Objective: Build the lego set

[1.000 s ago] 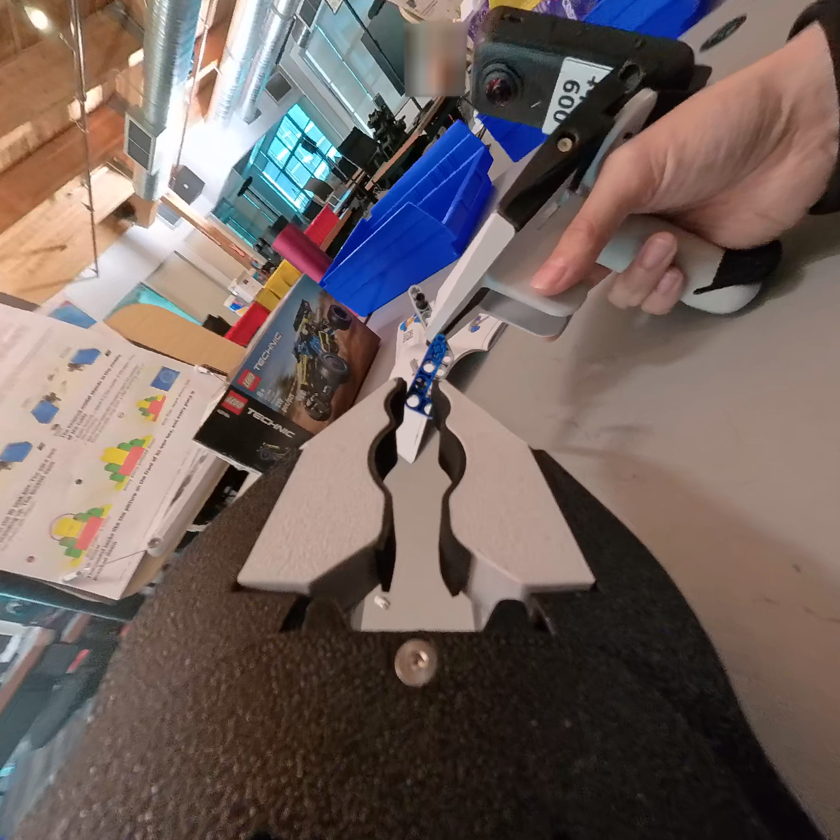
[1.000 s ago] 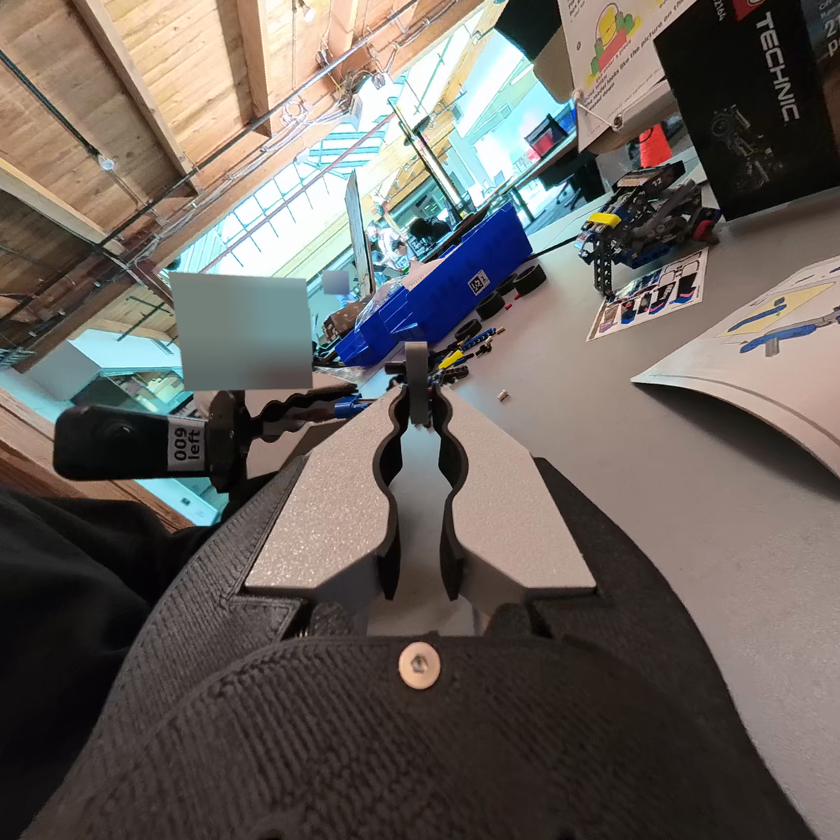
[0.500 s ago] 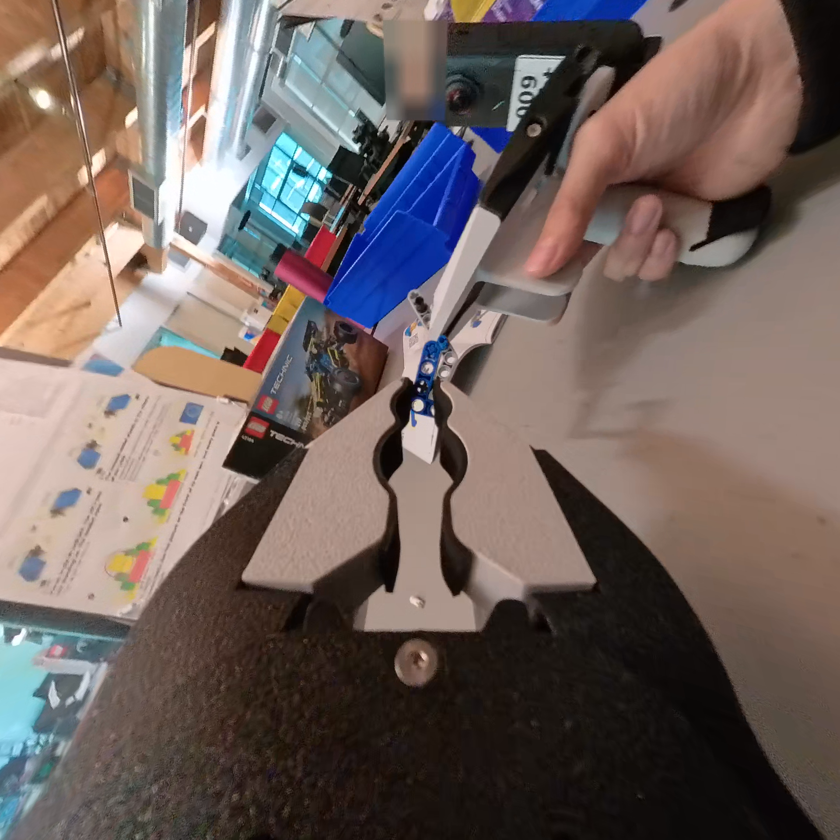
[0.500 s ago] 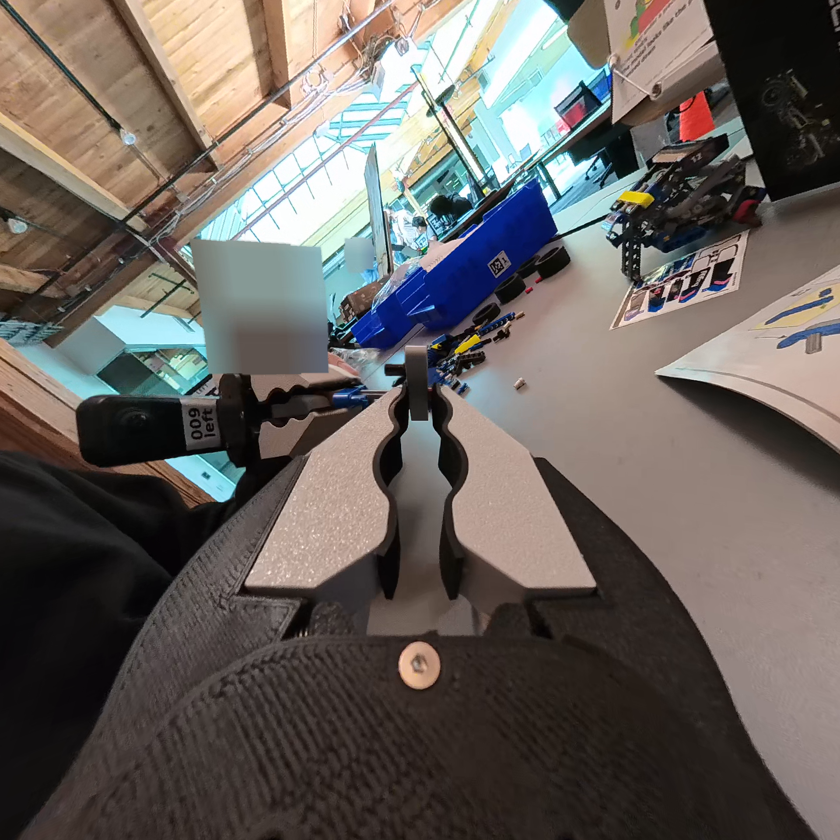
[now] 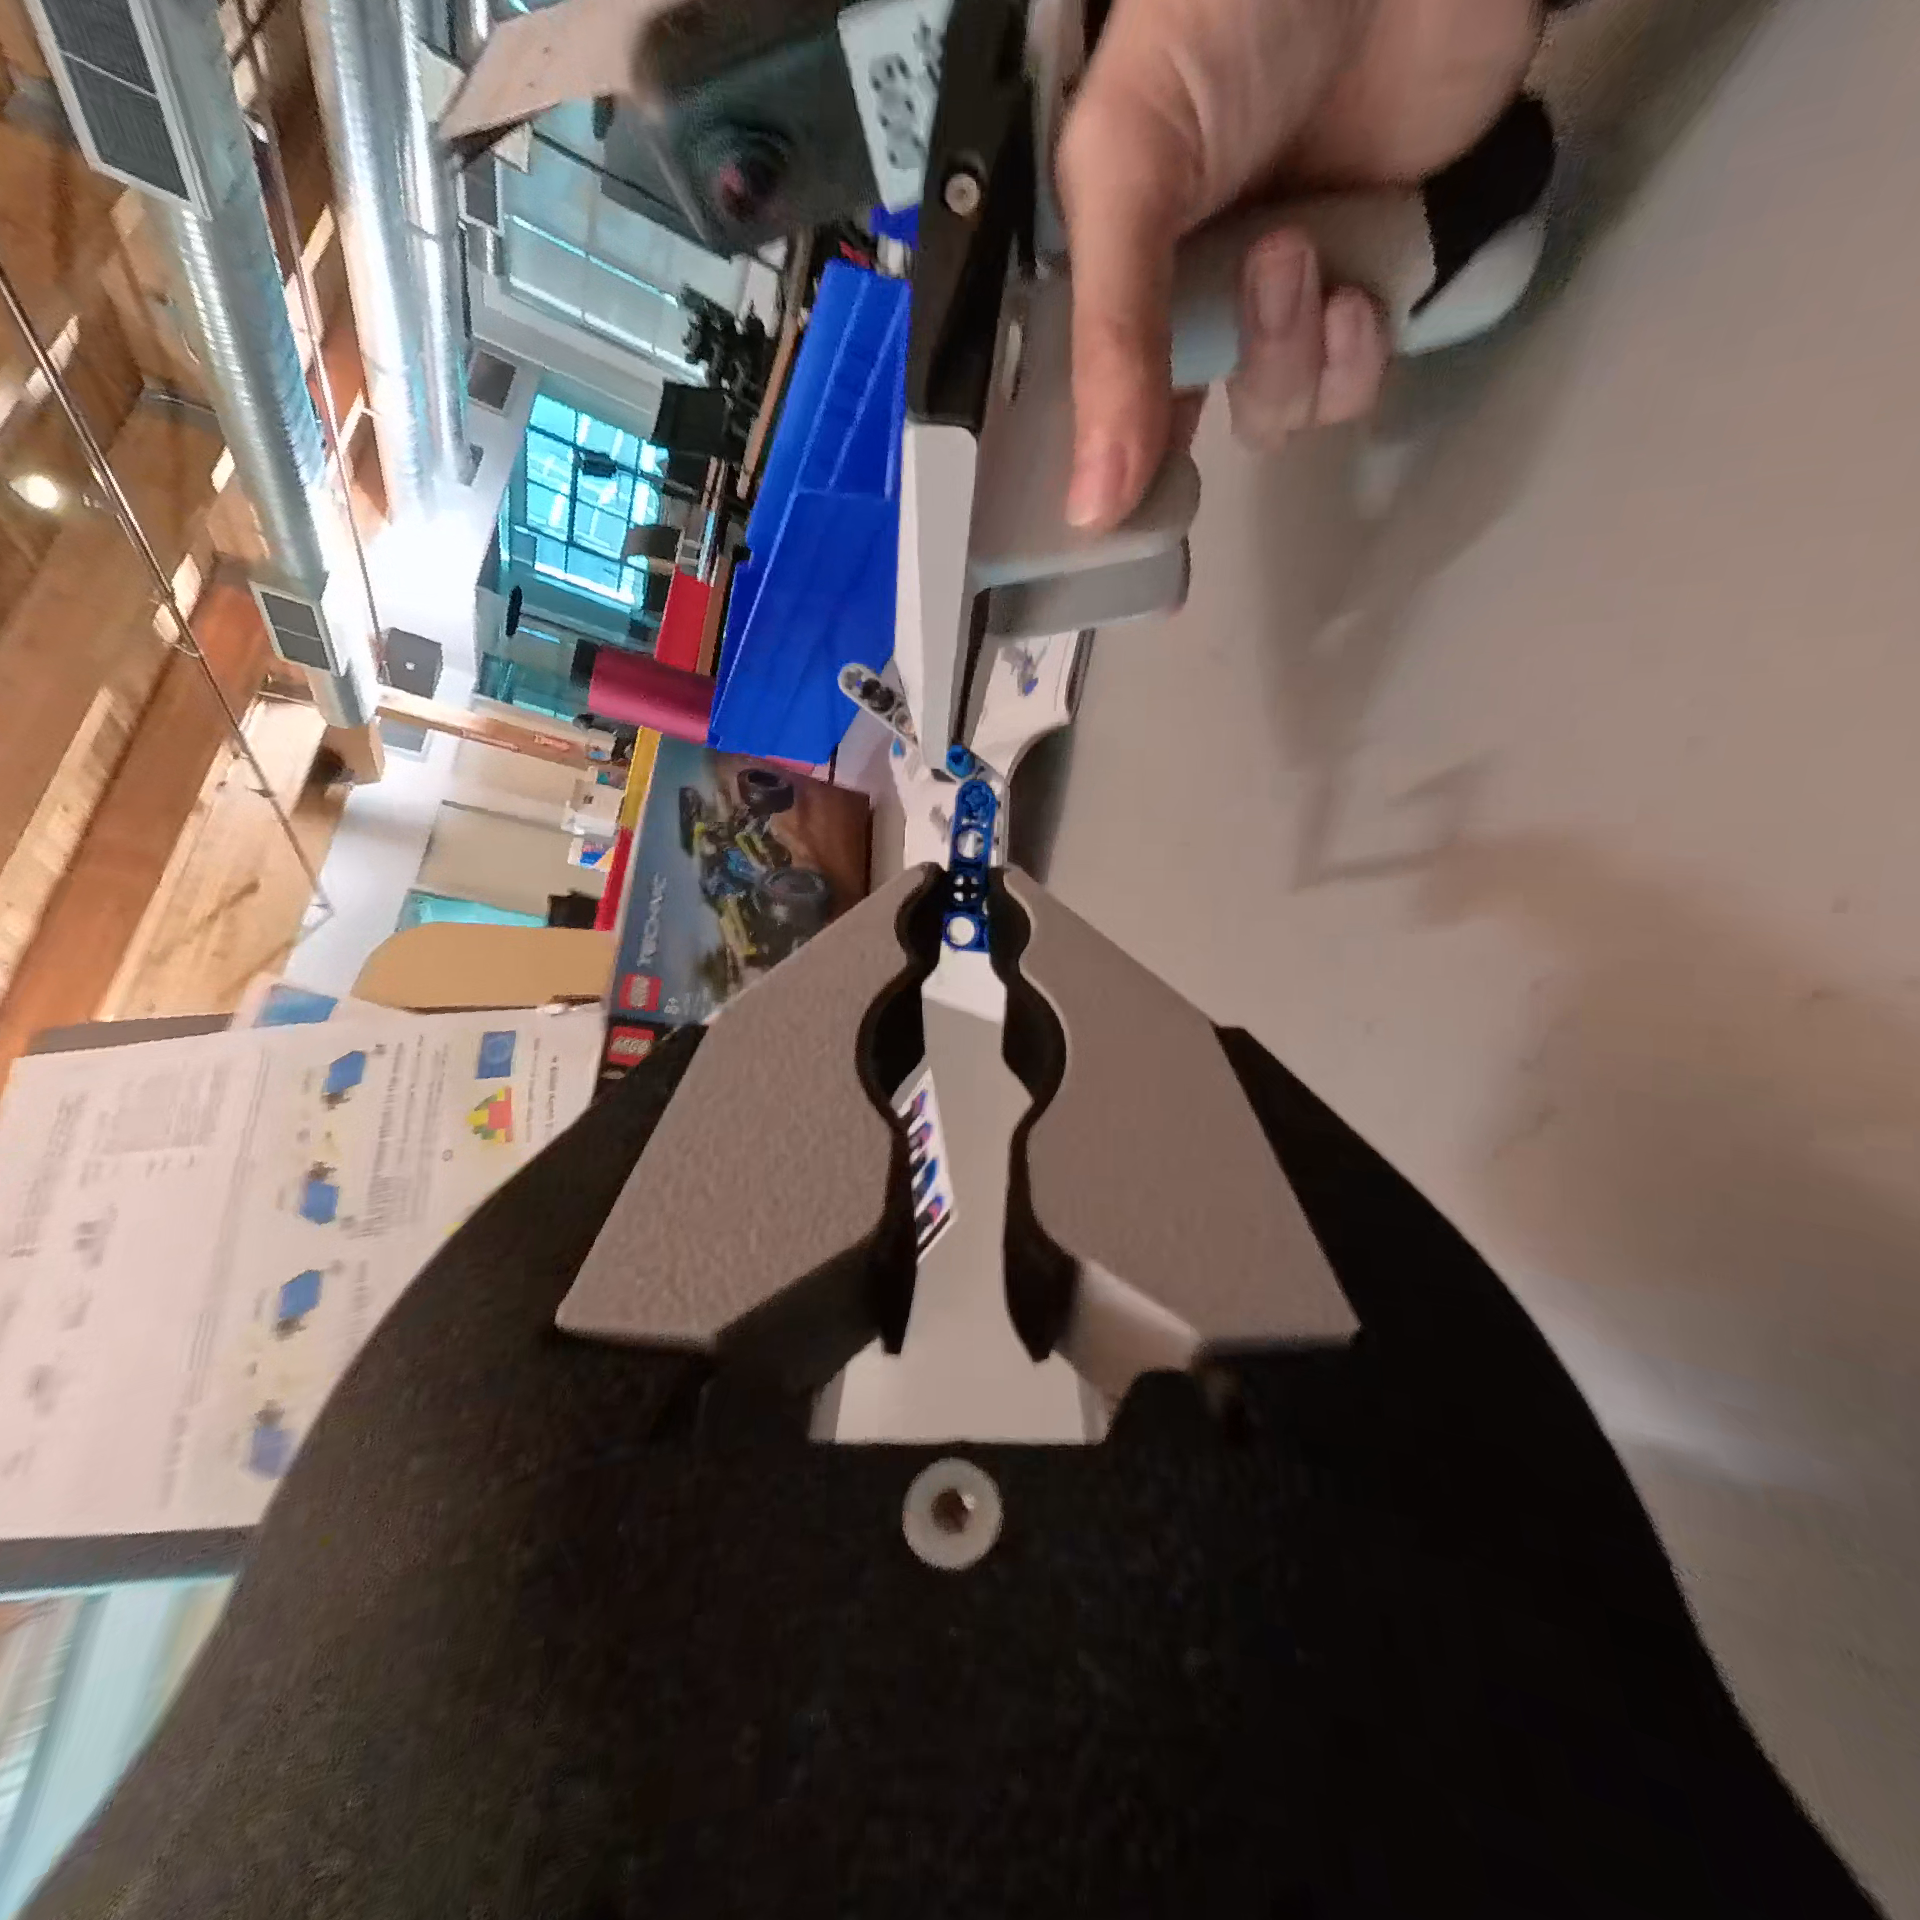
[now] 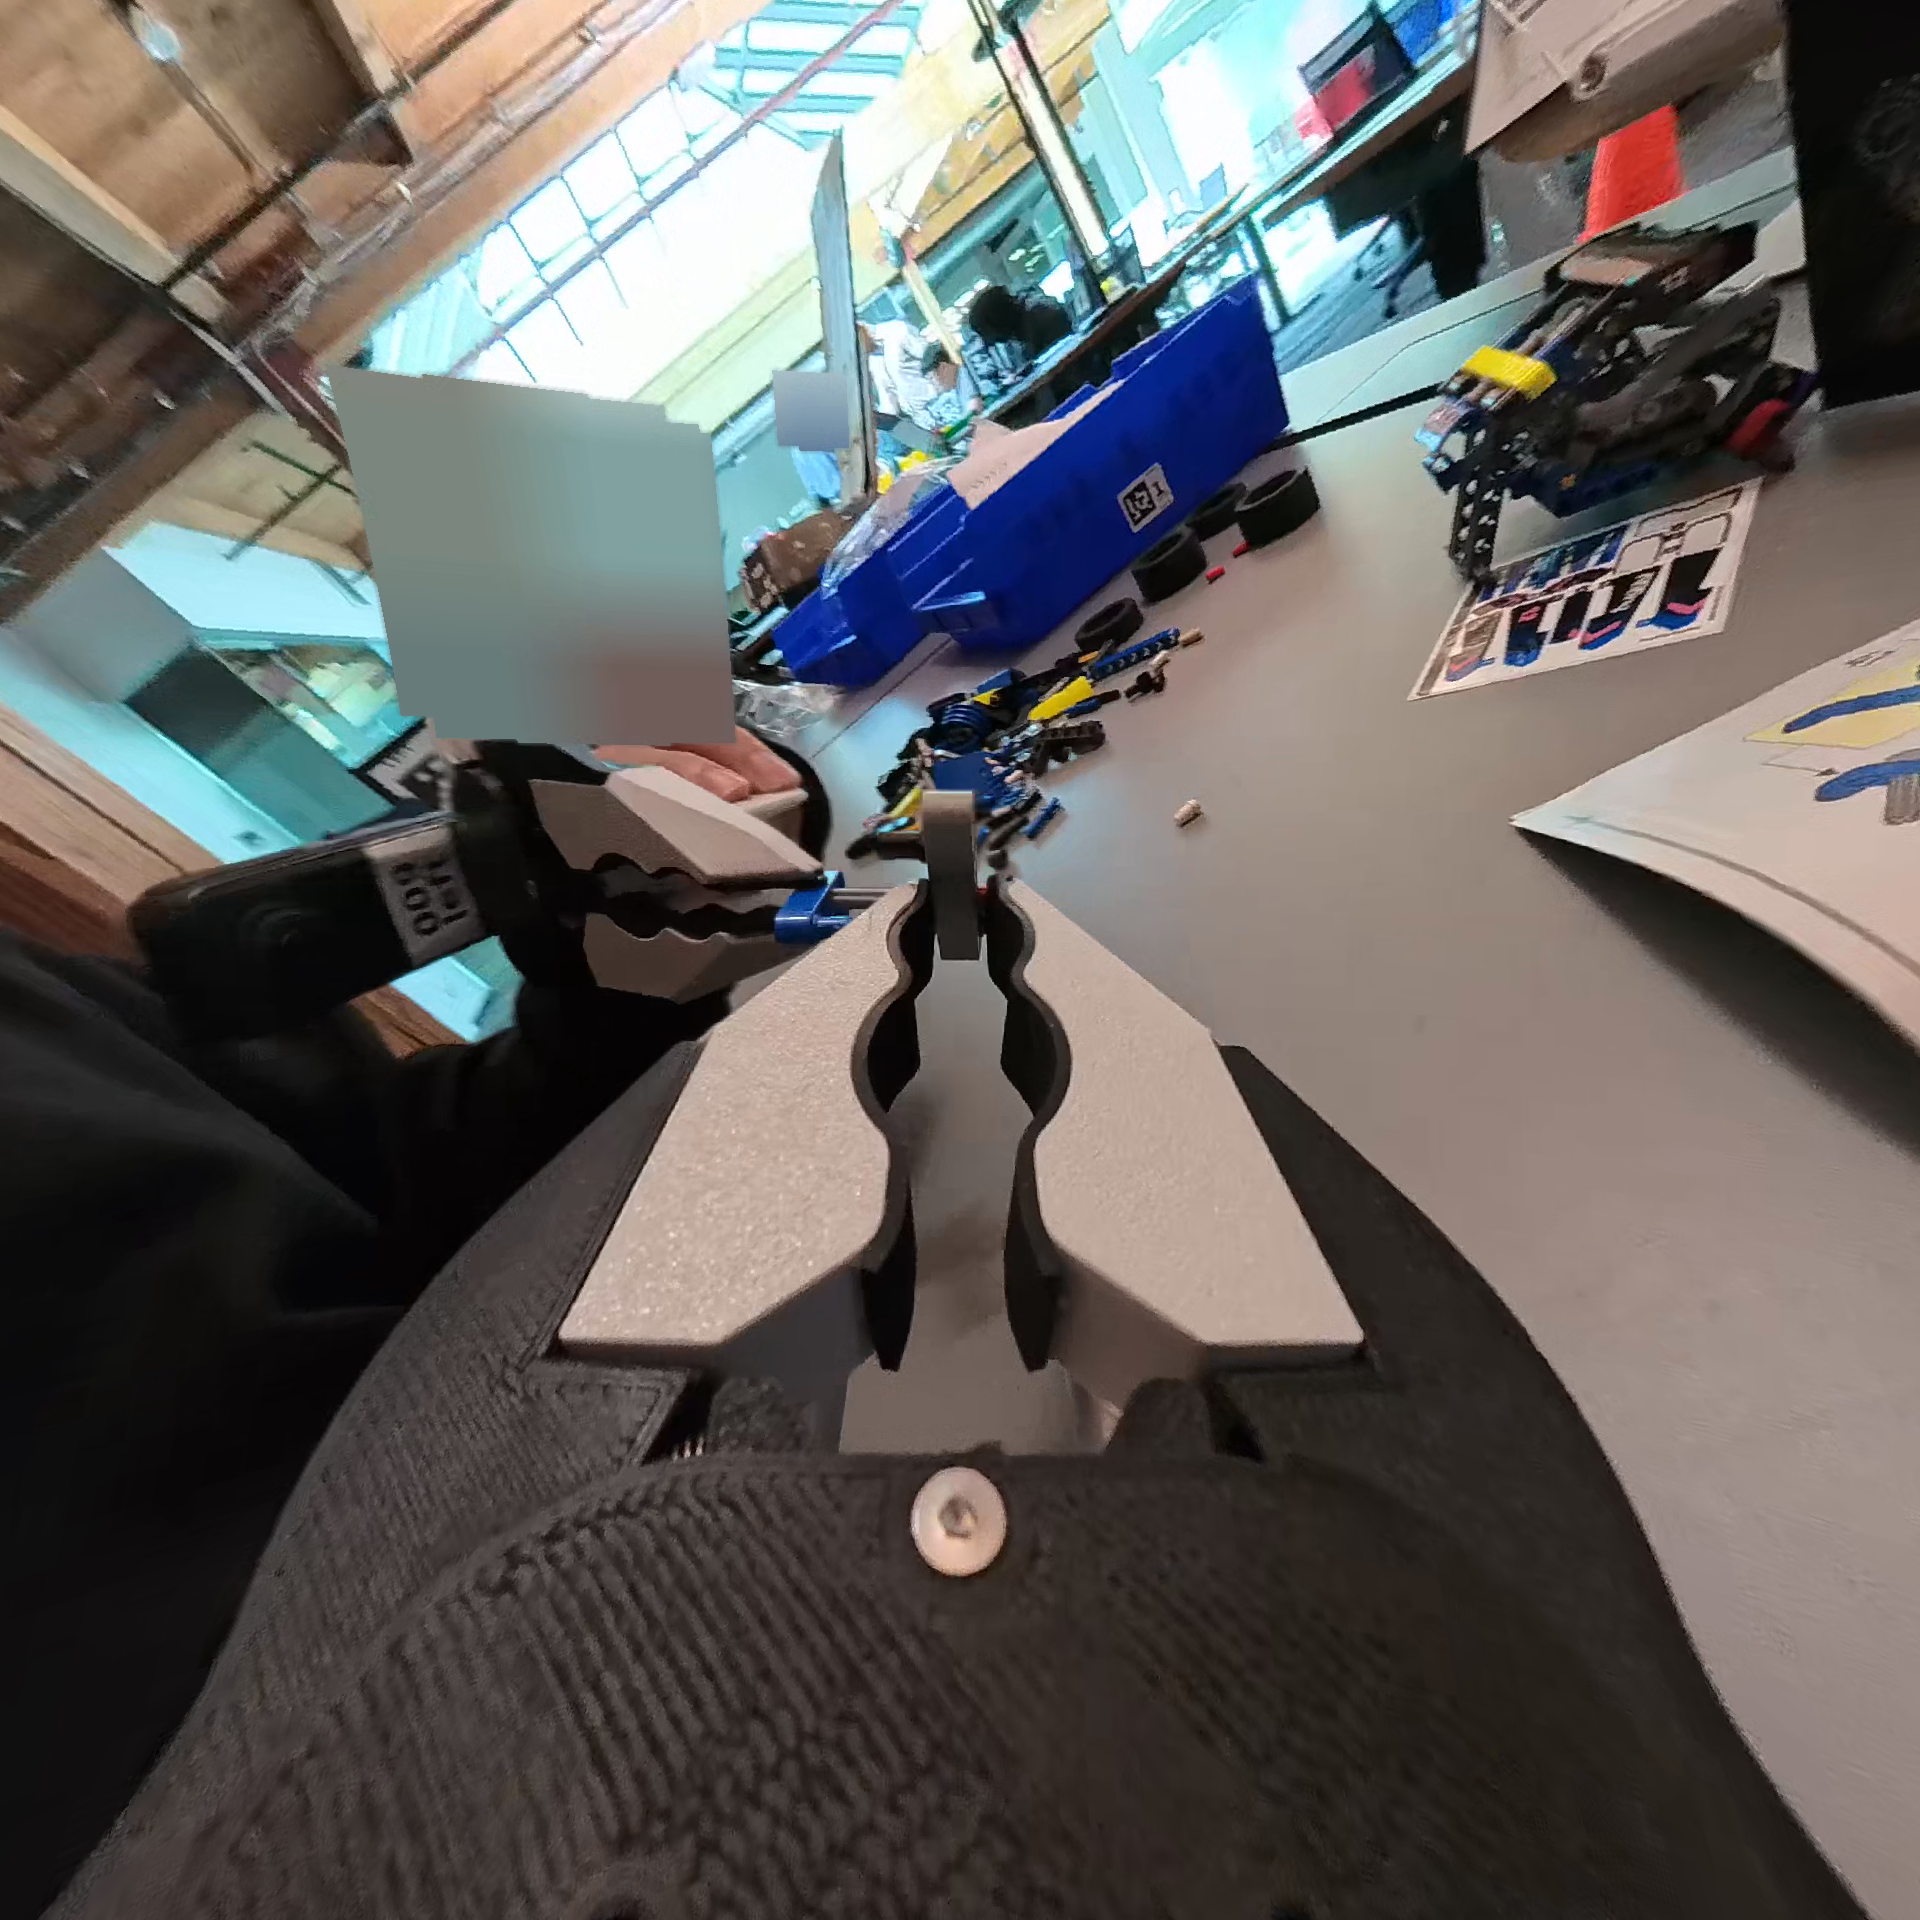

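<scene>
Lego beam (image 5: 970, 873), blue and pierced with holes, stands at centre frame in the left wrist view, pinched upright between the tips of the left gripper (image 5: 964, 902), whose jaws are drawn in on it. In the right wrist view the right gripper (image 6: 956, 914) clamps a grey lego piece (image 6: 953, 875) at its tips, just right of the blue part at the other tool's nose, and the two pieces nearly meet. A hand (image 5: 1236, 208) at upper right of the left view wraps the right tool's handle, index finger laid along its trigger, the tool angled down toward the beam. Loose lego parts (image 6: 997, 727) lie mid-frame on the grey table (image 6: 1455, 1091), blue bins (image 6: 1049, 530) beyond, a half-built model (image 6: 1600, 395) and sticker sheet (image 6: 1590, 603) at upper right.
</scene>
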`<action>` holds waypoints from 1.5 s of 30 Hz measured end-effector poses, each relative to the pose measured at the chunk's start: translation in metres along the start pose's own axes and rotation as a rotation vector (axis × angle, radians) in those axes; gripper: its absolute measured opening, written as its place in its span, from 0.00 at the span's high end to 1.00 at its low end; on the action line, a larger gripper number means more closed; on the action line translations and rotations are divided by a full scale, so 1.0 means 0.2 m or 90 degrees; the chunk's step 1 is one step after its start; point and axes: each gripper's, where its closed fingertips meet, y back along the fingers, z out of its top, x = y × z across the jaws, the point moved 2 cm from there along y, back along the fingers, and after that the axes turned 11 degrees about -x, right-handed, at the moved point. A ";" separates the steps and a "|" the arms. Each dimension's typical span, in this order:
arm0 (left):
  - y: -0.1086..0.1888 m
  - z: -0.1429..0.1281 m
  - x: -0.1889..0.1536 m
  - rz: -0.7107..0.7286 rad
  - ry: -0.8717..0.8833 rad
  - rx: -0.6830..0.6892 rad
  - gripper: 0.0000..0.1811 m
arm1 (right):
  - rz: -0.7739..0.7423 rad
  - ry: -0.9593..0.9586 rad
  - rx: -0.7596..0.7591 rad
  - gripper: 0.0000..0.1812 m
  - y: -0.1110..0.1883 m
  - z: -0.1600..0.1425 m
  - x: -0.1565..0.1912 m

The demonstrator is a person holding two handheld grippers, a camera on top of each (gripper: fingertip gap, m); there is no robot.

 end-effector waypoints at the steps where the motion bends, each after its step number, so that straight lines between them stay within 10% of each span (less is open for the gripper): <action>1: 0.00 0.01 0.00 0.001 0.045 -0.014 0.97 | 0.003 -0.020 0.001 0.95 0.00 0.00 0.00; 5: -0.03 -0.03 -0.03 -0.034 0.166 -0.006 0.97 | 0.013 -0.032 0.030 0.95 0.00 -0.04 0.01; 22: -0.02 -0.01 0.02 0.042 0.007 0.003 0.94 | 0.056 0.117 -0.027 0.95 -0.02 0.02 0.09; 34: 0.01 0.05 0.07 -0.057 0.656 -0.224 0.70 | 0.149 0.235 -0.129 0.96 0.01 0.12 0.23; 45: -0.02 0.19 0.09 -0.042 0.739 -0.372 0.78 | 0.184 0.290 -0.237 0.96 0.00 0.16 0.34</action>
